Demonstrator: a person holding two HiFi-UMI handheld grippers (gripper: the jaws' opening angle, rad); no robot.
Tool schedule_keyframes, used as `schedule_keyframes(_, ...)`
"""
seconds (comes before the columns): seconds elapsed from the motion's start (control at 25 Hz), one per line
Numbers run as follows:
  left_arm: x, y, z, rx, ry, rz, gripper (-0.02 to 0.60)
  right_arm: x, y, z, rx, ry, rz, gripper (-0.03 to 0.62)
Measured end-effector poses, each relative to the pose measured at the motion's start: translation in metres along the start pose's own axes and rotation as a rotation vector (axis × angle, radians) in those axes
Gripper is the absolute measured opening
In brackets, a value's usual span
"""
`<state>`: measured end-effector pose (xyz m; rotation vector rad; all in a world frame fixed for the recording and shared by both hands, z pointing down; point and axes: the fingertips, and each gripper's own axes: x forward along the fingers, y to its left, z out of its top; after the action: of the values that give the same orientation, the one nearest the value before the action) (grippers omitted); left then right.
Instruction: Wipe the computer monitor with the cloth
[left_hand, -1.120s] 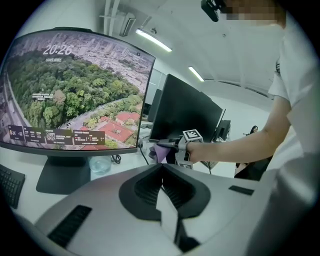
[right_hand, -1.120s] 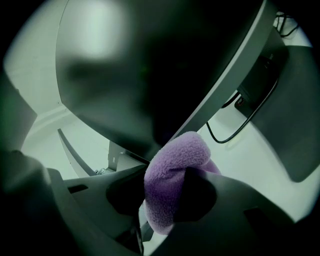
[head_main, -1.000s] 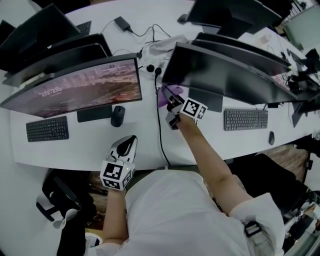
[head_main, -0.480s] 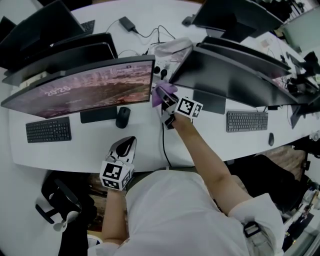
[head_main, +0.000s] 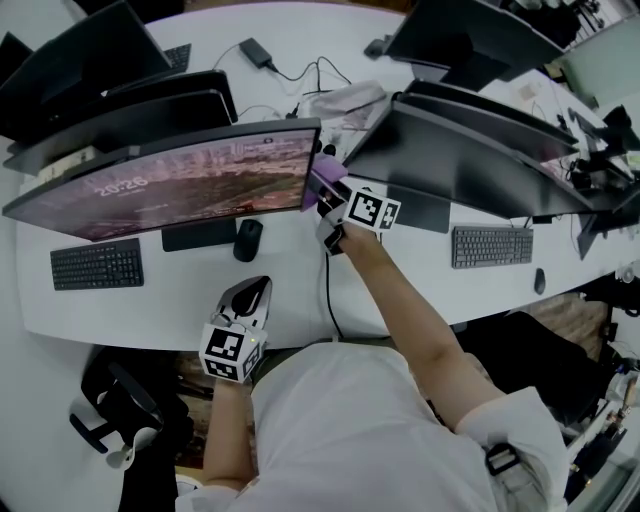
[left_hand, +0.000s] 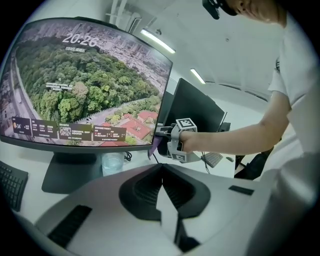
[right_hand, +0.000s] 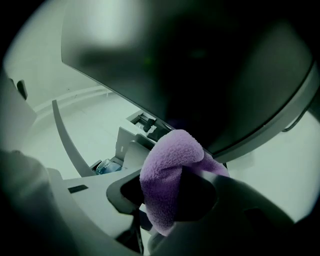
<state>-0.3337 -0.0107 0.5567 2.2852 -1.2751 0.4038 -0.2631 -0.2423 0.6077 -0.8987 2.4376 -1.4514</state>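
One cloth (right_hand: 170, 155) | clamped in right claw (right_hand: 172, 197) | at monitor (head_main: 180, 175) right edge

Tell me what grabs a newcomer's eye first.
The wide curved monitor showing an aerial forest picture glows at the left of the white desk. At its right edge, the right gripper clamps a fluffy purple cloth. The left gripper hangs shut, empty, by the desk's front.

- Left gripper (head_main: 256, 290): held low, close to the torso, elbow bent; jaws together, nothing between them.
- Right arm (head_main: 400, 300): stretched forward from the shoulder, nearly straight.
- Right gripper (head_main: 333, 200): jaws clamped on purple cloth (right_hand: 167, 165); marker cube facing upward.
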Motion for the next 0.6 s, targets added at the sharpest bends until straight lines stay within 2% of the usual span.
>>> schedule_keyframes(0.32,0.003,0.002,0.002,-0.001,-0.005,-0.004,0.002,-0.009,-0.009,0.014,-0.010,-0.050,-0.073,0.115)
schedule_keyframes(0.6,0.004,0.000,0.005,0.008,-0.012,-0.013,0.000,-0.017,0.001,0.022,-0.022,-0.089,-0.077,0.114)
